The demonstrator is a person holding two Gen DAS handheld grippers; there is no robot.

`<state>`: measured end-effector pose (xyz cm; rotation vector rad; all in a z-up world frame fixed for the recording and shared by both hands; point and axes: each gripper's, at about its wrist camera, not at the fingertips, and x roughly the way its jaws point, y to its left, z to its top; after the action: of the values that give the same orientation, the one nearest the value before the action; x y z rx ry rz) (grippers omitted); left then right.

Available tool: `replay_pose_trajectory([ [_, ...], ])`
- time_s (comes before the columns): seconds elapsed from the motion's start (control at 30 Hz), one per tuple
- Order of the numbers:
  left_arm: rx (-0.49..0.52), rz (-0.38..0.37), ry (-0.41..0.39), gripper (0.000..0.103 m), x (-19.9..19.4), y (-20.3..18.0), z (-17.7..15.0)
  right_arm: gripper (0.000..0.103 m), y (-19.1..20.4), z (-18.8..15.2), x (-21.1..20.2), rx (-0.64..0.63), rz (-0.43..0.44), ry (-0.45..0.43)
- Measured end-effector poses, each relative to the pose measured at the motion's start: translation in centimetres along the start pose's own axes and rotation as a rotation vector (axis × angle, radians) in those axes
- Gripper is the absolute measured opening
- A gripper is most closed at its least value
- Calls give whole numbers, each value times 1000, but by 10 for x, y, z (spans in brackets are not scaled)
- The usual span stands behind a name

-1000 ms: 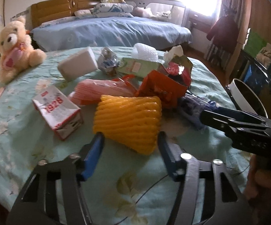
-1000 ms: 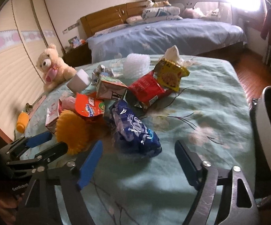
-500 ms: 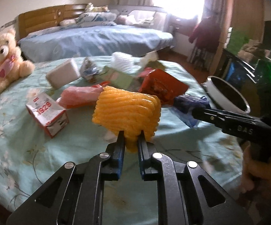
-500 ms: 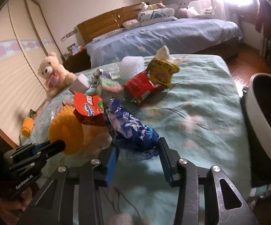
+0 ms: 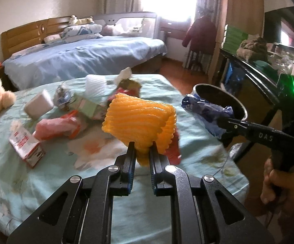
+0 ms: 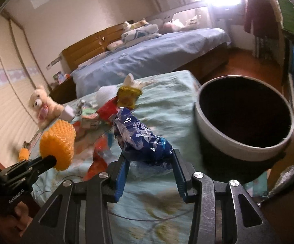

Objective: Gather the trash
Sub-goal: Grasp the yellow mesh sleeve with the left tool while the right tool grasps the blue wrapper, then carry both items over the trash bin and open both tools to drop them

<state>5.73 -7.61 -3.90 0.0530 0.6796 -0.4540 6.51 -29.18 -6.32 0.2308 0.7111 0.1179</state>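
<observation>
While both tools hang above the green flowered bedspread (image 5: 51, 185), each carries a piece of trash. At the lower centre of the left wrist view the left gripper (image 5: 142, 152) has its fingers pressed close together on the bottom edge of the orange foam net (image 5: 139, 118), which stands up clear of the cloth. At the lower centre of the right wrist view the right gripper (image 6: 149, 163) is clamped on the blue plastic wrapper (image 6: 140, 140), its blue pads set against either side of the crumpled bag. Right of centre in that view sits the trash bin (image 6: 238, 152), round and white-rimmed with a dark inside, just beside the bed's edge; the wrapper is near its rim but not over the opening.

More litter lies on the bedspread in the left half of the left wrist view: a red and white carton (image 5: 26, 148), a pink bag (image 5: 55, 126), a white block (image 5: 38, 103) and a white foam net (image 5: 95, 85). A yellow snack bag (image 6: 128, 97) and a red packet (image 6: 107, 110) show at mid-frame in the right wrist view. A teddy bear (image 6: 43, 106) sits at the left edge, and a blue bed (image 5: 81, 59) fills the upper left
</observation>
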Motion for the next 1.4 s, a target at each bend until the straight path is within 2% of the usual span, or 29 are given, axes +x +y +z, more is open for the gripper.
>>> replay_pose_trajectory([
  [0.2,45,-54,17,12,20,-27,17,42,-24,1,-16,31,-55,-27],
  [0.73,137,-177,49,12,75,-97,56,42,-77,16,-47,62,-278,-96],
  [1.07,186,-232,73,12,106,-131,72,42,-101,24,-46,98,-341,-89],
  [1.4,205,-265,104,12,134,-146,84,43,-113,38,-33,88,-379,-70],
])
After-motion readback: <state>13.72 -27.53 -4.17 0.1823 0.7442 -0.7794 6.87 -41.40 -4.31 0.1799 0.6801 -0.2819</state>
